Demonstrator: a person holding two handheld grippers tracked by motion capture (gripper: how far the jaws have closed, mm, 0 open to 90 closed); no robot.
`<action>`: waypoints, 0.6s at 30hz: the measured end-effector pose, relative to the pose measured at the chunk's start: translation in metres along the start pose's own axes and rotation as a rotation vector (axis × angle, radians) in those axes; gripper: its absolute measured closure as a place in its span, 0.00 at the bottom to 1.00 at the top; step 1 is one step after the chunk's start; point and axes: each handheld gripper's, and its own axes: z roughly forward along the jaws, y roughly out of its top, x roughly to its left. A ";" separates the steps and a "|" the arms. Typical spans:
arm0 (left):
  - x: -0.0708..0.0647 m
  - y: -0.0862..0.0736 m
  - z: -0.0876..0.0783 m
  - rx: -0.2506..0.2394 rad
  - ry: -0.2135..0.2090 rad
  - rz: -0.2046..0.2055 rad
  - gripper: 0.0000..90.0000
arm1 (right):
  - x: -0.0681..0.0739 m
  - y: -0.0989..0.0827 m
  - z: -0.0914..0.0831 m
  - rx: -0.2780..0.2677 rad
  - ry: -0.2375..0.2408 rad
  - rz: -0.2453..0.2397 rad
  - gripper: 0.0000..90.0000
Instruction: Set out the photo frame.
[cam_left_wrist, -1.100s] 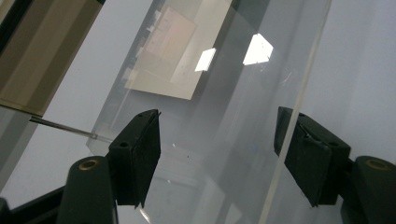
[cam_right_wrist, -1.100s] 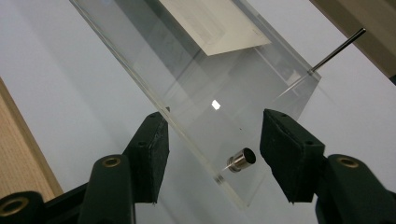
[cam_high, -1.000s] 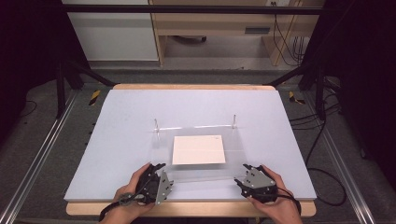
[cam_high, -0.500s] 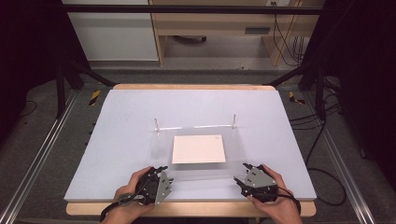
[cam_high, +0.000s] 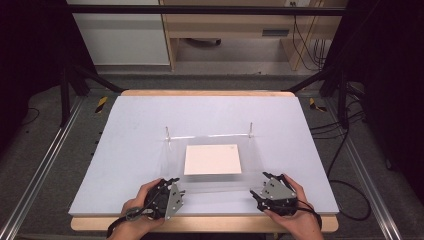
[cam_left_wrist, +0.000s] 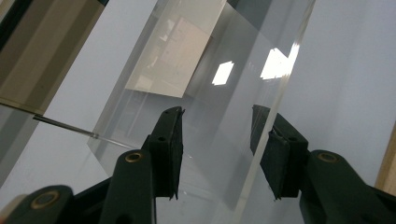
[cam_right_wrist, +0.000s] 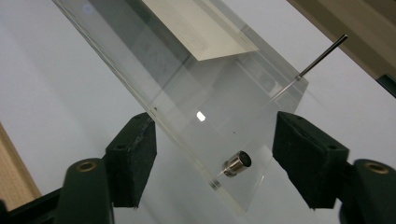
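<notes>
One clear sheet (cam_high: 215, 165), two tools

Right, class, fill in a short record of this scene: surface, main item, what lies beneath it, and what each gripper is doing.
surface: pale blue tabletop
main item: clear acrylic sheet, far corners on two thin metal pins
beneath it: cream square card
left gripper: near-left corner, jaws have just been closing, sheet edge between them, pads not pressing
right gripper: near-right corner, jaws have just been opening, sheet corner and small metal stud between them
</notes>
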 end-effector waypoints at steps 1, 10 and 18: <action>0.000 0.000 0.000 0.000 -0.003 -0.001 0.59 | 0.000 -0.001 0.001 0.003 -0.009 -0.004 0.31; 0.001 0.000 -0.001 -0.001 -0.001 0.001 0.59 | 0.004 -0.004 0.005 0.019 -0.057 -0.066 0.36; 0.003 0.000 -0.002 -0.007 -0.002 -0.012 0.59 | 0.001 -0.005 0.006 0.009 -0.067 -0.076 0.48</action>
